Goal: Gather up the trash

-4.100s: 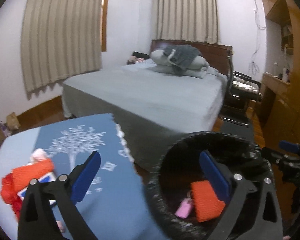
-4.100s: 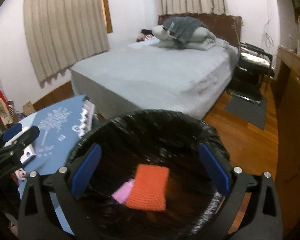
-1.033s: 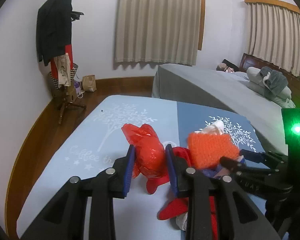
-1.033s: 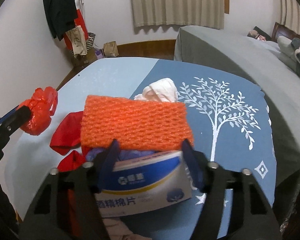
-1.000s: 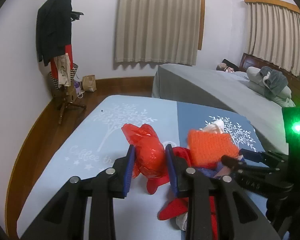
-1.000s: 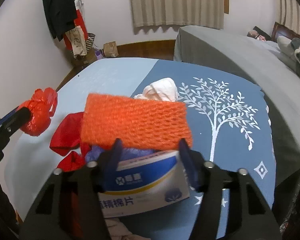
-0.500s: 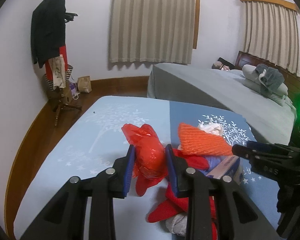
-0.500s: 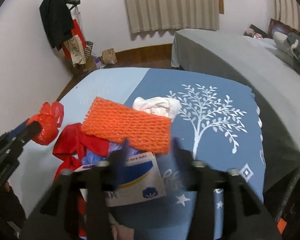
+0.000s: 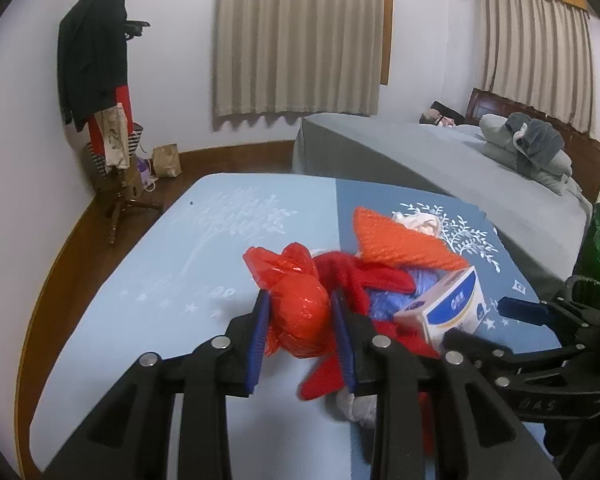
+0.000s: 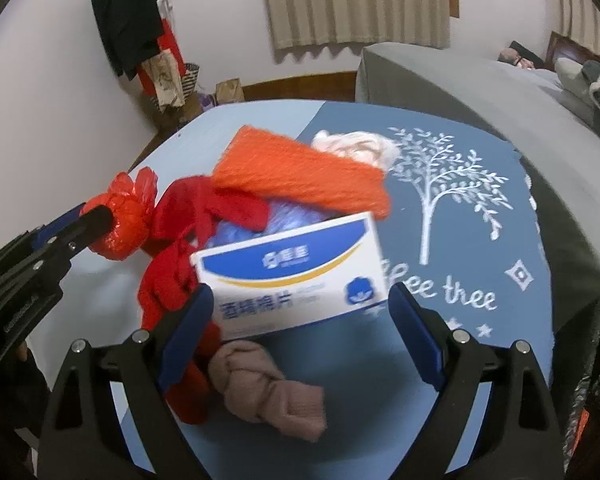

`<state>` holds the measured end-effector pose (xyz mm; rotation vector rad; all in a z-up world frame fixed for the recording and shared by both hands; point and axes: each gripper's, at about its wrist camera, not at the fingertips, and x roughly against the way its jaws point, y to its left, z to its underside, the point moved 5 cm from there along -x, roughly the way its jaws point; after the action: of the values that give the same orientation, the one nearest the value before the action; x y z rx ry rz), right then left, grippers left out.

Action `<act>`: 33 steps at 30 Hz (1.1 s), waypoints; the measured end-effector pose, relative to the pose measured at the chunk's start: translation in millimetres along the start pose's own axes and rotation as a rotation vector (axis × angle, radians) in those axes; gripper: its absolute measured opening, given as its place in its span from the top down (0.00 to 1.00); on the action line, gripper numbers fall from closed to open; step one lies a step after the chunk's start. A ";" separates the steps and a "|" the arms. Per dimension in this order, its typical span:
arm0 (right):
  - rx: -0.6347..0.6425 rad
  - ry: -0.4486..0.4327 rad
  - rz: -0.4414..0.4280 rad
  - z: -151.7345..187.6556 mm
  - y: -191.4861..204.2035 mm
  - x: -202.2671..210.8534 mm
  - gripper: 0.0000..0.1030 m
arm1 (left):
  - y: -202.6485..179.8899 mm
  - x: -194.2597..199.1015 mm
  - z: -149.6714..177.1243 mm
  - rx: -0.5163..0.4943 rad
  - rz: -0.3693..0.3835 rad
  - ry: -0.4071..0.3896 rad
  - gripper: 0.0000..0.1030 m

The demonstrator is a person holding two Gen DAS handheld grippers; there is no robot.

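A heap of trash lies on the blue tablecloth [image 9: 180, 272]. My left gripper [image 9: 302, 332] is shut on a crumpled red plastic bag [image 9: 296, 304], which also shows at the left in the right wrist view [image 10: 120, 224]. My right gripper [image 10: 296, 332] holds a white and blue box [image 10: 296, 276] between its blue pads, lifted and tilted; the box also shows in the left wrist view [image 9: 448, 308]. An orange foam net [image 10: 300, 172] rests on top of the heap, over red cloth [image 10: 204, 212] and a blue bag [image 10: 284, 216].
A knotted beige stocking [image 10: 268, 396] lies under the box. A white tissue wad [image 10: 360, 148] sits behind the net. A black bin bag's edge [image 10: 596, 380] shows at the right. A grey bed [image 9: 440, 168] stands behind the table; a coat stand [image 9: 104, 100] stands left.
My right gripper has pulled back and lifted the box off the heap; the orange net slid off it. My left gripper has raised the red bag slightly.
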<state>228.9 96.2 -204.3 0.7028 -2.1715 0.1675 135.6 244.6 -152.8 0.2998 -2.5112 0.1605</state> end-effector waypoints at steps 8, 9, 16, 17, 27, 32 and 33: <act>0.035 0.051 0.039 6.7 13.1 -17.6 0.16 | 0.6 4.1 -0.1 0.010 0.001 -0.008 0.70; 0.030 0.056 0.046 7.2 11.4 -19.0 0.16 | -0.5 4.0 -0.4 0.010 0.004 -0.008 0.70; -0.013 0.055 0.103 8.6 -24.2 -6.4 0.16 | -6.9 2.9 -2.5 0.003 0.016 -0.009 0.70; -0.019 0.057 0.119 9.1 -29.9 -5.1 0.16 | -8.6 2.8 -2.6 0.002 0.019 -0.009 0.70; -0.120 0.051 0.276 17.5 -107.9 15.6 0.16 | -29.6 -4.7 -3.5 -0.022 0.055 0.002 0.70; -0.171 0.009 0.178 14.0 -99.5 17.9 0.16 | -36.5 -9.4 -4.6 -0.031 0.066 0.005 0.70; -0.172 0.004 0.161 12.4 -93.7 14.9 0.16 | -36.3 -9.5 -5.0 -0.030 0.067 0.005 0.70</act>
<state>263.4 7.3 -212.1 0.4308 -2.2075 0.0641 155.0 212.0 -152.4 0.2027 -2.5174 0.1494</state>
